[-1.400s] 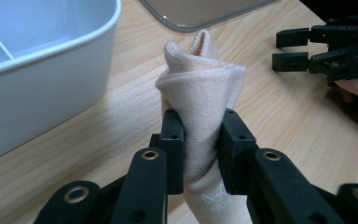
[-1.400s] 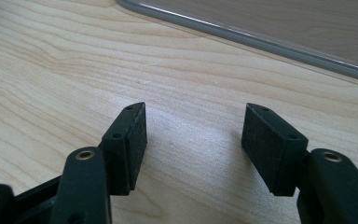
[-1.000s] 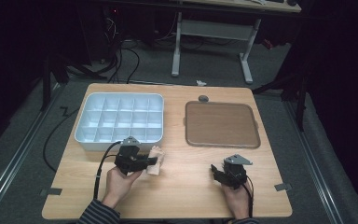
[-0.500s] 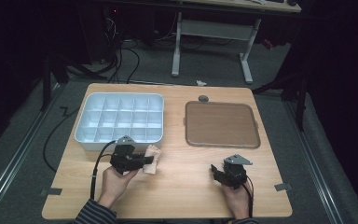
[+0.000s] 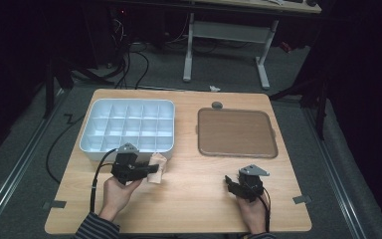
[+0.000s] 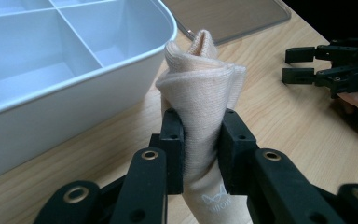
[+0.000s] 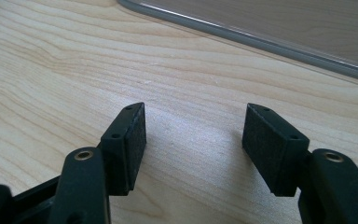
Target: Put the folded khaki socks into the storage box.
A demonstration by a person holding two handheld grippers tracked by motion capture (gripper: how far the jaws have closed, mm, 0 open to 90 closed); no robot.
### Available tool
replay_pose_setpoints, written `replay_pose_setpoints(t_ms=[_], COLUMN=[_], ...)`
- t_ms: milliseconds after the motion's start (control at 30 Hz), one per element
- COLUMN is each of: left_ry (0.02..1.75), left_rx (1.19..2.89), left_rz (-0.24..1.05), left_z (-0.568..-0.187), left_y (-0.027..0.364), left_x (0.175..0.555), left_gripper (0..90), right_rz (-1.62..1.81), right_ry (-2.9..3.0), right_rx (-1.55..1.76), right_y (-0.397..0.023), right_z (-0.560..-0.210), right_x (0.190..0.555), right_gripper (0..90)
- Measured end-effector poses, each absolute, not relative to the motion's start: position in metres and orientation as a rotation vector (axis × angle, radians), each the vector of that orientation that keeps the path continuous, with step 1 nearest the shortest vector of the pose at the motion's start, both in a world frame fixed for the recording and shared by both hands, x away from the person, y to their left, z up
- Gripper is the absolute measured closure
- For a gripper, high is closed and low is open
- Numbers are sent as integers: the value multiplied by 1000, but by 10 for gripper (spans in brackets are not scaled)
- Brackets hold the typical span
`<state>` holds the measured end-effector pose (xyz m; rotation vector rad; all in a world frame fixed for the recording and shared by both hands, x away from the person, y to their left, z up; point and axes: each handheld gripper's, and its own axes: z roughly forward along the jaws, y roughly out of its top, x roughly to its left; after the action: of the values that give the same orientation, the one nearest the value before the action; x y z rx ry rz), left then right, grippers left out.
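Peach sock [image 6: 200,98] in left claw [image 6: 200,149]

Surface [image 5: 189,199]: pale wood grain, seen from above; the grain is also seen close up in the right gripper view [image 7: 121,60].
Brown tray [image 5: 236,132]: flat, with rounded corners, laid on the right half of the surface; its grey rim [image 7: 261,44] is seen close up.
Round grey piece [image 5: 217,105]: set just beyond the brown tray's far edge.
Floor [image 5: 30,149]: grey, crossed by black cables [image 5: 129,59].
White-legged frame [image 5: 229,32]: stood behind the surface.
White scrap [image 5: 214,88]: left on the floor near the far edge.
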<state>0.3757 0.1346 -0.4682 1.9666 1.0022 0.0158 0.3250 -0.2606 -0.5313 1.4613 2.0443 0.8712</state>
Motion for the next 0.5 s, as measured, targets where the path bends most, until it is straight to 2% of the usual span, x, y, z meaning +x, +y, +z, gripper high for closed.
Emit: replay_pose_setpoints(t_ms=[500], left_ry=[1007], left_rx=[1995], left_rz=[55], left_z=[-465], left_y=[146], left_x=[375], left_gripper=[743], right_rz=[871], right_ry=[2044], right_rx=[1461], right_y=[-261], right_z=[-531], right_x=[325], right_gripper=[399])
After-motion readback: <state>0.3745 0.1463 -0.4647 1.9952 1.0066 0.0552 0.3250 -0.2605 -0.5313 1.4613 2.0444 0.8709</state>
